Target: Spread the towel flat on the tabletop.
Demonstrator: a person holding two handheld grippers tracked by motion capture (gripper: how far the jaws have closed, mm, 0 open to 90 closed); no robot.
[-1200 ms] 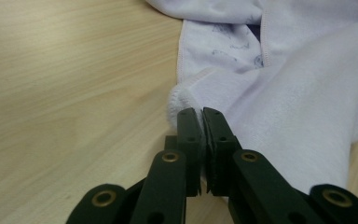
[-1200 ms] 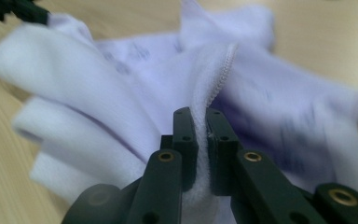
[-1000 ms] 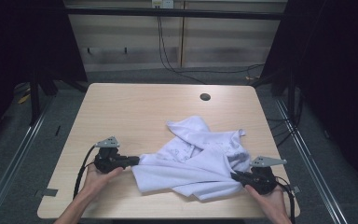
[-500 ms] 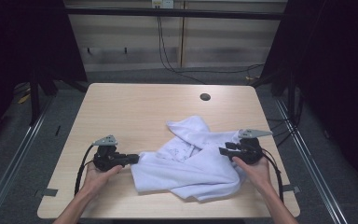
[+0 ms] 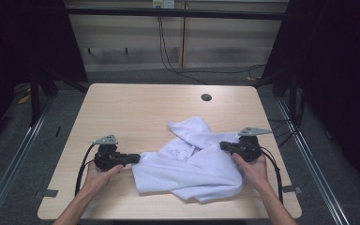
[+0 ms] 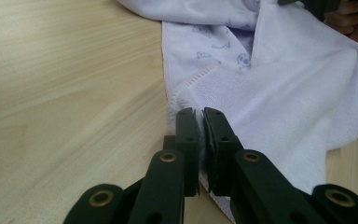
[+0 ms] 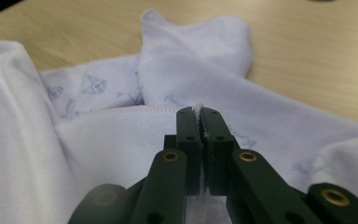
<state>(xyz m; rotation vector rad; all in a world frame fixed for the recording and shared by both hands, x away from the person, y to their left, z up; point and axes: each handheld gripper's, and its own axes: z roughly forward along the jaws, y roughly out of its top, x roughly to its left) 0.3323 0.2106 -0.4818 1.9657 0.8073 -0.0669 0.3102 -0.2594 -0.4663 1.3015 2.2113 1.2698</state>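
Two grippers pinching one white towel on the table.
Left gripper is clamping its near corner; right gripper, jaws just closing, is nipping a fold.

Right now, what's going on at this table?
A person is handling a white towel that lies crumpled on a wooden table, with a gripper in each hand. The left gripper is shut on the towel's left edge. The right gripper has just closed its jaws on a fold at the towel's right side.
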